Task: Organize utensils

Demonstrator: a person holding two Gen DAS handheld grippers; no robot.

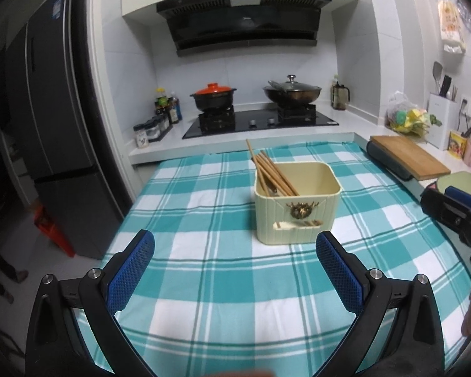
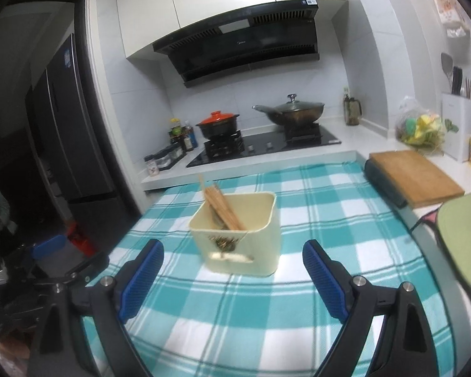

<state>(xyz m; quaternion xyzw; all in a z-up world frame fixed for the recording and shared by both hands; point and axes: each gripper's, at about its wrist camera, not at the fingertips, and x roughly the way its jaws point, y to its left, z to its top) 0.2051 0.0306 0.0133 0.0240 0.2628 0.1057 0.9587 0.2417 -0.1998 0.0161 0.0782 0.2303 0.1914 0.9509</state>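
Two grippers: the left gripper [image 1: 235,267] and the right gripper [image 2: 232,278] both hang above the table with their blue-padded fingers spread wide apart, nothing between them.
Surface: a table covered by a teal-and-white checked cloth [image 1: 204,282], set against a white kitchen counter [image 1: 160,147].
Room: a small kitchen with white tiled walls, white upper cabinets and a black range hood [image 1: 245,19] over a black glass hob [image 1: 260,122].
Utensil holder: a cream square holder [image 1: 298,207] stands upright near the middle of the cloth, ahead of both grippers, with a gold emblem and a slot on its front.
Chopsticks: a bundle of wooden chopsticks [image 1: 271,169] leans inside the holder toward its far left corner, tips sticking out above the rim.
On the hob: a black clay pot with an orange lid [image 1: 213,95] at left, a wok with a glass lid [image 1: 292,92] at right.
Around: seasoning bottles and jars [image 1: 160,116] left of the hob; a wooden cutting board [image 1: 411,157] on the right counter; a dark fridge [image 1: 47,125] at far left.
In the way: nothing lies between the grippers and the holder.
Writing: the fridge and hood carry stickers, and the hood bears a logo, all too small to read.
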